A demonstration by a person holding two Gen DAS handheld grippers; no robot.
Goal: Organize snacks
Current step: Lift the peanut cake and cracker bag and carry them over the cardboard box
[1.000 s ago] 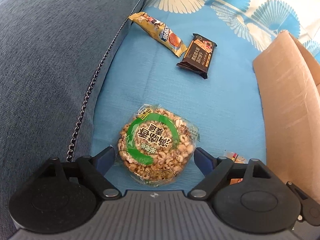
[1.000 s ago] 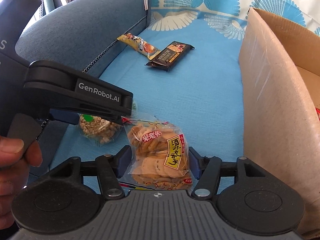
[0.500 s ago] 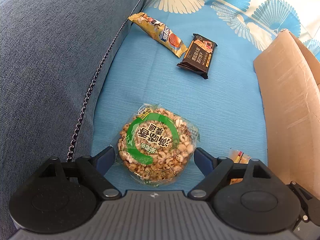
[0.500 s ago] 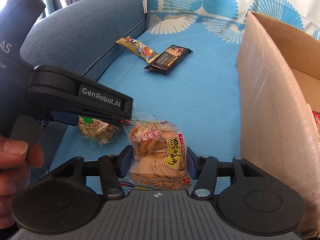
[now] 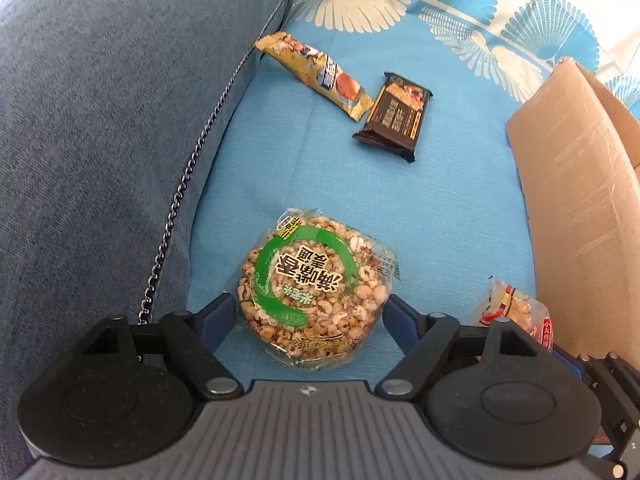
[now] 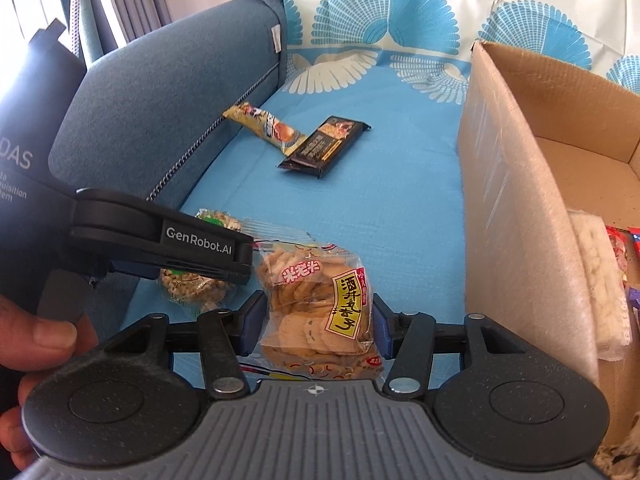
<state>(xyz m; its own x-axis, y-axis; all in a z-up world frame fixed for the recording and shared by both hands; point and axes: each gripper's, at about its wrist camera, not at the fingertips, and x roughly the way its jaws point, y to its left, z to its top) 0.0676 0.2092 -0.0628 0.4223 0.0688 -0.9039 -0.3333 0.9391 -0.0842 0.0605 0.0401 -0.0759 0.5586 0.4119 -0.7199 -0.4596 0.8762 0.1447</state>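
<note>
- Left wrist view: my left hand-held gripper [image 5: 308, 316] hangs over the round puffed-grain cake [image 5: 314, 286] lying on the blue sofa cover [image 5: 440, 208]. Its jaws have just been closing; a second ago a clear gap showed on each side, and now the blue pads [image 5: 218, 316] sit right at the wrapper's edges. I cannot see the packet squeezed or lifted, so I read them as apart, with the cake between them and not yet gripped.
- Same view: the yellow bar [image 5: 316, 74] and the dark bar [image 5: 394, 116] lie untouched further up the cover, and the cardboard box [image 5: 572, 208] stands to the right.
- Right wrist view: my right hand-held gripper [image 6: 318, 324] is clamped on the rice cracker bag [image 6: 316, 300]; its pads press the bag's sides. It closed in from a looser hold a second ago, and the bag now looks raised off the cover.
- Same view: the box interior [image 6: 580, 160] is open just right of the bag, with other snacks inside at its near end.
- My judgement: the crackers are ready to go over the wall into the box, while the left still needs to finish its grasp.
</note>
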